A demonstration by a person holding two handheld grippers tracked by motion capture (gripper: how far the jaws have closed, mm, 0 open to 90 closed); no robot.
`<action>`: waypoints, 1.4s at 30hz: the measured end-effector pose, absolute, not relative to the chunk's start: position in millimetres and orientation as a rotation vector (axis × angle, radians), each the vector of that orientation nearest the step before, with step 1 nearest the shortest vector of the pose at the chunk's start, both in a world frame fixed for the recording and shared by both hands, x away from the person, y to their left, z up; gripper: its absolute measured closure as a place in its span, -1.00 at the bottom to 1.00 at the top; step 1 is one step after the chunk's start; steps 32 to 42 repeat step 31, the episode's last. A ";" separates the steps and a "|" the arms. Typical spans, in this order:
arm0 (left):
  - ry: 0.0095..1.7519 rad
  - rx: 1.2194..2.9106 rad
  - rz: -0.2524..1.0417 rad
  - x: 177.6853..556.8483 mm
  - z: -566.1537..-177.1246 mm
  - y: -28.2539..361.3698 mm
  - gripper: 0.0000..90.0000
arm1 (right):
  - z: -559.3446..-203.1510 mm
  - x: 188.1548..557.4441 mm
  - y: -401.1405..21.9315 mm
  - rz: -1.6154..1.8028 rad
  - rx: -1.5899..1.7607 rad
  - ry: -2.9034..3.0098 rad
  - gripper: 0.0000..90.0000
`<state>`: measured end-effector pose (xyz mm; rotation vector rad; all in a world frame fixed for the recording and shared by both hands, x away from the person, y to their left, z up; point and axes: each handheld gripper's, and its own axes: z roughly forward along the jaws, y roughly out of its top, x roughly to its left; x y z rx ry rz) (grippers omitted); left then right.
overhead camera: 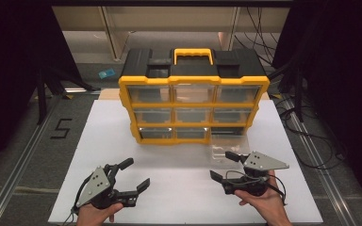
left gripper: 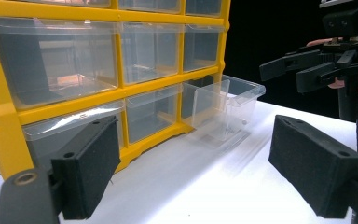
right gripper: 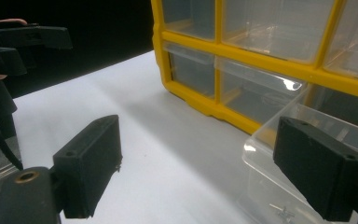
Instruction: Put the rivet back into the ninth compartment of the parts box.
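Observation:
A yellow and black organizer cabinet [overhead camera: 193,101] with several clear drawers stands at the middle of the white table [overhead camera: 179,197]. Its bottom right drawer [overhead camera: 228,143] [left gripper: 226,105] [right gripper: 265,186] is pulled forward out of its slot, with small metal bits [right gripper: 282,212] on its floor. My left gripper [overhead camera: 135,173] [left gripper: 200,172] is open and empty near the front left, facing the cabinet. My right gripper [overhead camera: 223,165] [right gripper: 205,168] is open and empty just in front of the drawer, one jaw over the drawer's near corner.
Beyond the table lie grey floor, a metal rail [overhead camera: 28,146] at the left and cables [overhead camera: 306,136] at the right. A small blue object [overhead camera: 106,73] lies on the floor behind the cabinet. Bare white table stretches between the two grippers.

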<state>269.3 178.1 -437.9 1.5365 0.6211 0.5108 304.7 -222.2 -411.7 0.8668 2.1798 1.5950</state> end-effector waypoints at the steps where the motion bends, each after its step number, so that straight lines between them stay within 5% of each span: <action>1: 0.619 1.537 0.513 269.2 -437.9 178.3 -0.65 | -412.6 304.0 -222.4 1.596 0.870 2.171 -0.64; 42: 0.626 1.538 0.508 269.5 -438.3 178.2 -0.65 | -419.4 298.7 -227.3 1.589 0.863 2.189 -0.64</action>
